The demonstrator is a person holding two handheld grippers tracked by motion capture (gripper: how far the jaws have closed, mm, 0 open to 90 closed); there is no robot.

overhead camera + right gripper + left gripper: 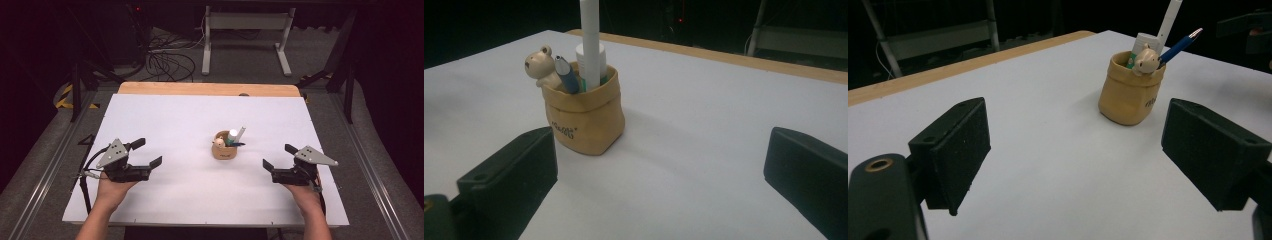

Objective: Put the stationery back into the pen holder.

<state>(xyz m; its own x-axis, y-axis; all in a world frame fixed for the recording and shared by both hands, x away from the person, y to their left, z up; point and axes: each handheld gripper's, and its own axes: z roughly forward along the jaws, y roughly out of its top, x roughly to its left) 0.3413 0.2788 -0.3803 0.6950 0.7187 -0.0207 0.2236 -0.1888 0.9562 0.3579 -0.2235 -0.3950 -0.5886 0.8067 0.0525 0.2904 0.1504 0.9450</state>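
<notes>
A: Report the state of your left gripper (148,152).

B: Your left gripper is released, its jaws spread wide and holding nothing. It sits over the worktop (165,115) near the left edge, toward the near left corner.

A: And the right gripper (279,157)?

B: Also released, jaws wide apart, nothing between them. It sits near the right edge, toward the near right corner.

A: Locate the pen holder (224,148).

B: You will find the tan pen holder upright near the centre of the worktop, between the two grippers and well apart from both. It contains a white pen (589,40), a blue pen (1179,46) and a white tube (1144,42). A small bear figure (539,64) sits at its rim
</notes>
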